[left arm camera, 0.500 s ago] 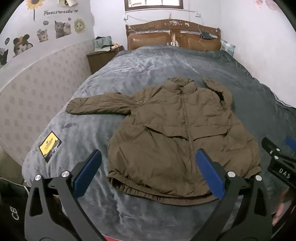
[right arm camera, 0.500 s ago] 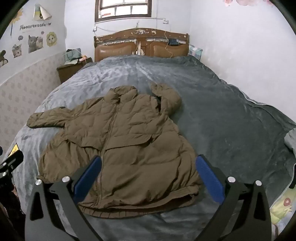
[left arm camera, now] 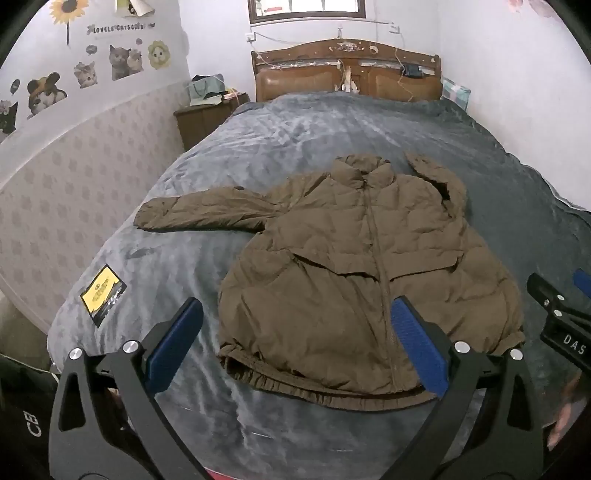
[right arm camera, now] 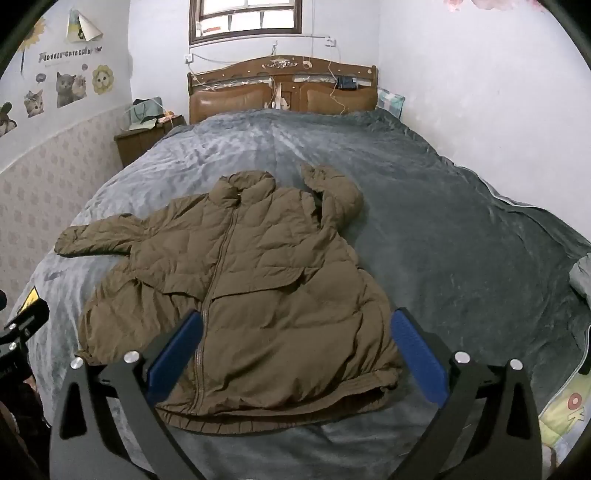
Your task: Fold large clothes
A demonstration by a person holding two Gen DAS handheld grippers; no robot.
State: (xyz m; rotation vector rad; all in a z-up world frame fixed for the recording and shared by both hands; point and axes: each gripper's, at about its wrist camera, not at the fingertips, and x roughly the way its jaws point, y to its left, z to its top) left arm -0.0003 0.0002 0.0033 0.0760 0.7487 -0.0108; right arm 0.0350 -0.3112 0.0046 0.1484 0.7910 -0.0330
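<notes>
Bed (left arm camera: 332, 122) under a grey plush blanket (right arm camera: 461, 236), filling most of both views. Olive puffer jacket (left arm camera: 351, 280) flat on blanket, front up, zipped, hem toward the cameras, collar toward the headboard. One sleeve (left arm camera: 199, 214) stretched out sideways toward the papered wall; other sleeve (right arm camera: 332, 188) bent up beside the collar. Yellow-and-black packet (left arm camera: 102, 293) on blanket near the bed's left edge, well apart from jacket.

Left gripper (left arm camera: 295, 343): wide open, blue pads (left arm camera: 175, 349) spread, empty, above the hem's left part, no contact visible. Right gripper (right arm camera: 295, 350): wide open, empty, above the hem's right part, no contact visible.

Beyond: wooden headboard (right arm camera: 282, 88) with cables draped over it, nightstand (left arm camera: 205, 118) with bags at left, window (right arm camera: 245, 16) above. Cat stickers (left arm camera: 125, 61) on left wall.
</notes>
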